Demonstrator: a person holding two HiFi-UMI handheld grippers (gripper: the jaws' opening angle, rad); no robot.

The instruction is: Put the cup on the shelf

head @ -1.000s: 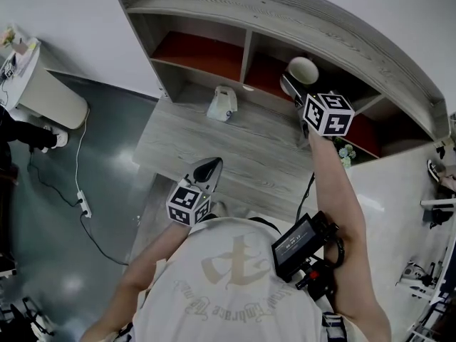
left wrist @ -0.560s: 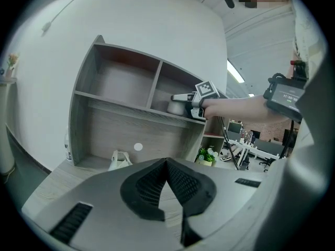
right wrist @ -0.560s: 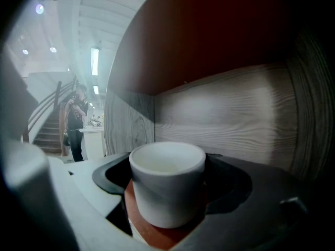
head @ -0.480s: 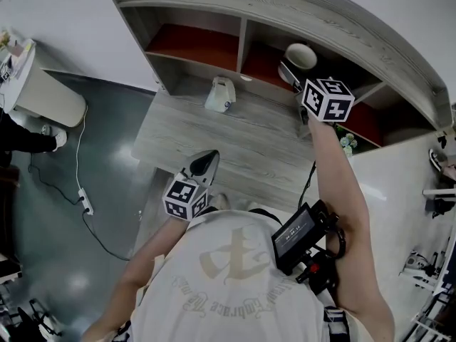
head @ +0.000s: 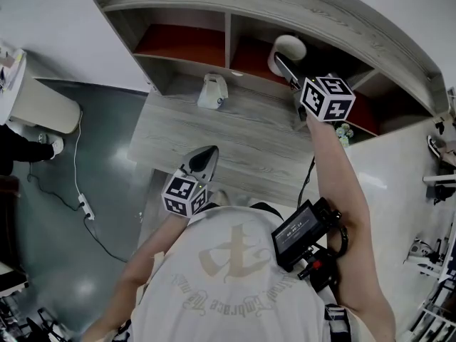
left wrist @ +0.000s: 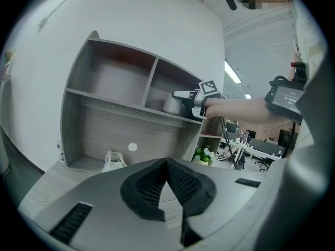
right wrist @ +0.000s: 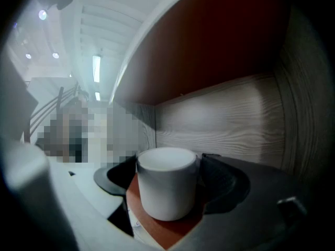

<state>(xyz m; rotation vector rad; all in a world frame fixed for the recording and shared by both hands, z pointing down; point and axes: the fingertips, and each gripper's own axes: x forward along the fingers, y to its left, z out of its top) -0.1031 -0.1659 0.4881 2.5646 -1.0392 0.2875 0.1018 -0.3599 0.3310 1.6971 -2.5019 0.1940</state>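
Note:
A white cup [right wrist: 165, 190] stands upright between the dark pads of my right gripper [right wrist: 168, 163], which is shut on it. The cup is low over the red floor of the shelf's [head: 235, 9] upper right compartment. Whether it touches the floor I cannot tell. From the head view the cup [head: 291, 45] is inside that compartment, with the right gripper [head: 286, 67] reaching in from the front. In the left gripper view the cup [left wrist: 170, 103] shows far off on the shelf. My left gripper [head: 205, 157] hangs low over the desk's front edge, shut on nothing, its pads [left wrist: 149, 184] meeting.
A small white bag-like object [head: 212, 91] sits on the grey wooden desk [head: 235, 137] under the shelf. A small green plant [head: 345, 135] stands at the right end. The upper left compartment [head: 178, 38] holds nothing. A cable and power strip [head: 82, 201] lie on the floor to the left.
My right gripper has carried the cup slightly deeper into the upper right compartment. The left gripper has stayed near the desk's front edge.

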